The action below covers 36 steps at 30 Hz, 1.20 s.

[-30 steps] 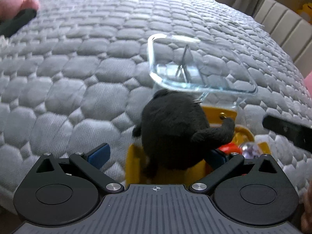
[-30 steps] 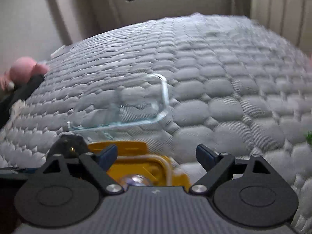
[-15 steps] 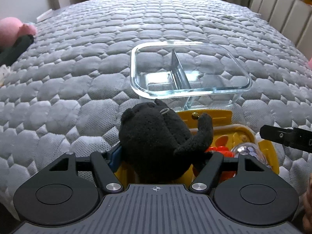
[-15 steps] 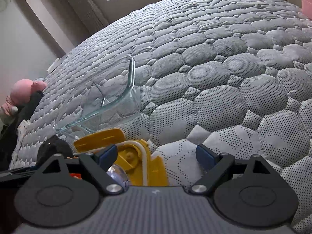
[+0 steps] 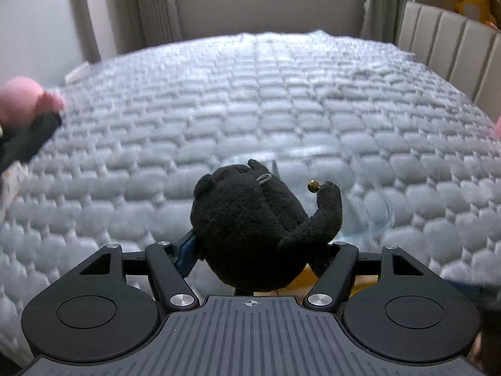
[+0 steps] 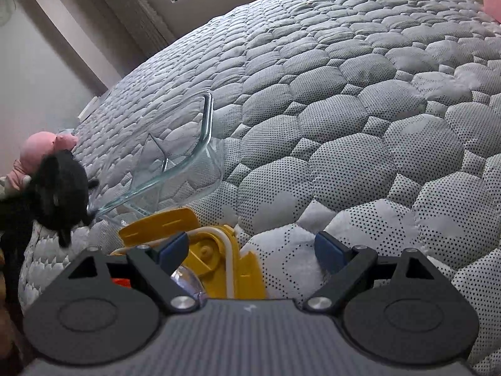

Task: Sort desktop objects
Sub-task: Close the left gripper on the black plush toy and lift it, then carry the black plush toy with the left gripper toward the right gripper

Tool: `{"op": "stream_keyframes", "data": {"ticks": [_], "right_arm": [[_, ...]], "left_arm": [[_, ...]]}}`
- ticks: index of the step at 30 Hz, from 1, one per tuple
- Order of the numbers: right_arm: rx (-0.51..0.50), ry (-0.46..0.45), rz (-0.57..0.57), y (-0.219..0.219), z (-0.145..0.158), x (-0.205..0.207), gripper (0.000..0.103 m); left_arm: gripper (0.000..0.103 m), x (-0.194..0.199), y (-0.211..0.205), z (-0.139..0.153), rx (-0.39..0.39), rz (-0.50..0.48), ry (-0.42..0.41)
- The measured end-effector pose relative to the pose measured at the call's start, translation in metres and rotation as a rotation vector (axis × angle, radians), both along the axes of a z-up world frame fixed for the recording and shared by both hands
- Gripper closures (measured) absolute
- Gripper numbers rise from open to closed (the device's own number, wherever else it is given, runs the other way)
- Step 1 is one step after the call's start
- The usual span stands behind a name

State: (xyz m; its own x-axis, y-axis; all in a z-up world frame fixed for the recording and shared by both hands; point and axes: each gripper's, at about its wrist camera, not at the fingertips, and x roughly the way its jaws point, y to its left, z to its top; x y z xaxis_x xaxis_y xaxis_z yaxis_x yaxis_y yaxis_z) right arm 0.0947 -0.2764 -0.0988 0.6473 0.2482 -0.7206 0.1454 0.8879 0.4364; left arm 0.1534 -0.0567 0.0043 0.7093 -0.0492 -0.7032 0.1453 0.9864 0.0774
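My left gripper [image 5: 253, 250] is shut on a black plush toy [image 5: 256, 219], lifted above the quilt. The same black plush toy [image 6: 61, 188] hangs at the left of the right wrist view. Beyond it lies a clear glass divided container [image 5: 360, 188], blurred here; the glass container [image 6: 175, 159] shows sharper from the right, with nothing in it. A yellow box [image 6: 216, 250] with a clear ball [image 6: 186, 279] and something red inside sits just under my right gripper [image 6: 252, 247], which stands open with its left fingertip over the box.
The grey quilted bed [image 5: 250, 94] spreads wide ahead. A pink plush [image 5: 22, 103] over a dark object lies at the far left edge. A padded headboard [image 5: 451, 50] stands at the right, a window behind.
The left gripper has shut on the black plush toy and lifted it out of the yellow box, tilting upward. The right gripper stayed open over the box, its view shifting slightly.
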Motion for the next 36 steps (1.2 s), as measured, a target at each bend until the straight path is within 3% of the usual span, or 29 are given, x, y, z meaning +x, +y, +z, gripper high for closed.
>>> {"op": "stream_keyframes", "data": {"ticks": [5, 10, 13, 16, 21, 26, 31, 36], "right_arm": [[0.014, -0.001, -0.005, -0.002, -0.001, 0.002, 0.014], [0.037, -0.007, -0.011, -0.005, 0.000, 0.003, 0.014], [0.043, -0.009, -0.010, -0.005, -0.001, 0.003, 0.013], [0.017, -0.012, 0.000, 0.001, 0.000, 0.004, 0.013], [0.018, -0.022, 0.035, 0.009, 0.002, 0.002, 0.013], [0.020, -0.020, 0.037, 0.008, 0.002, 0.000, 0.012], [0.048, -0.017, 0.029, 0.004, -0.001, 0.000, 0.012], [0.045, -0.017, 0.034, 0.004, -0.001, -0.002, 0.011]], "left_arm": [[0.030, 0.041, -0.003, 0.002, -0.006, 0.017, -0.006], [0.030, 0.093, 0.007, -0.017, -0.094, 0.007, 0.174], [0.029, 0.104, 0.003, -0.030, -0.068, 0.016, 0.216], [0.028, 0.102, -0.007, -0.033, -0.032, 0.012, 0.202], [0.029, 0.103, -0.009, -0.032, -0.050, 0.023, 0.212], [0.029, 0.089, 0.003, 0.011, -0.131, 0.009, 0.121], [0.027, 0.073, 0.006, 0.048, -0.156, -0.010, 0.017], [0.027, 0.062, 0.006, 0.057, -0.167, -0.026, -0.004]]}}
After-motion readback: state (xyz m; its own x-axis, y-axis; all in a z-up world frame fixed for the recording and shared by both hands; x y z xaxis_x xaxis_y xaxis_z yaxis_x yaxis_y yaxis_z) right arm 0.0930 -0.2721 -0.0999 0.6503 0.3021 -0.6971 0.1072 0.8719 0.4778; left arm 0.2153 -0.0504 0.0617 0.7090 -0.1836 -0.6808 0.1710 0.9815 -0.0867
